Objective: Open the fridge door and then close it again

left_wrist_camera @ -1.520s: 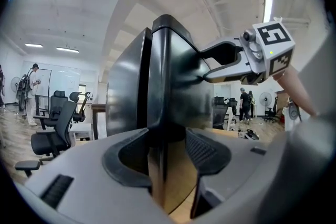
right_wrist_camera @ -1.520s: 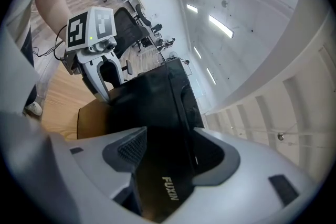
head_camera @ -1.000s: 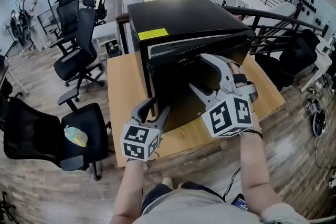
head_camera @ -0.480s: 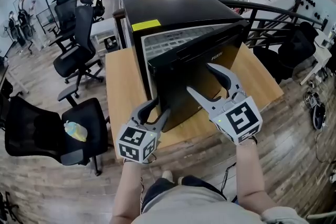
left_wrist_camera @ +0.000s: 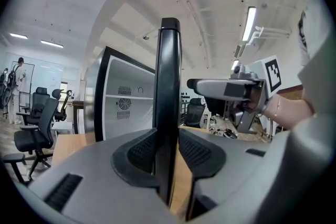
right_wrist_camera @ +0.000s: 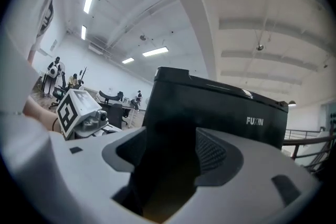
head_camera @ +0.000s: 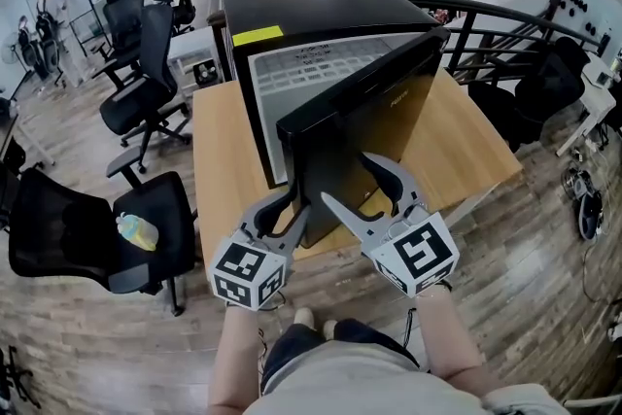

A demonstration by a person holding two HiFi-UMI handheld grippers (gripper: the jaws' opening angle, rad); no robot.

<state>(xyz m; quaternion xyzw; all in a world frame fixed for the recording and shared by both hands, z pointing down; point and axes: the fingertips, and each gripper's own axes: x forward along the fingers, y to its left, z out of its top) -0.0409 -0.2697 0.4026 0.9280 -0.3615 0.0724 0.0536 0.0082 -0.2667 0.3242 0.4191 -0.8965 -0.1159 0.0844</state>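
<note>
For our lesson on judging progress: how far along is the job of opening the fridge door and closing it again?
Done: the fridge door stands swung partly open, with the white interior showing. In hand: the left hand-held gripper, its jaws having just been closing, clamps the door's free edge. Left: swinging the door shut again.

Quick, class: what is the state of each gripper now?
Left gripper: fingers just closed, clamping the fridge door edge.
Right gripper: open, just narrowed slightly, gripping nothing.
</note>
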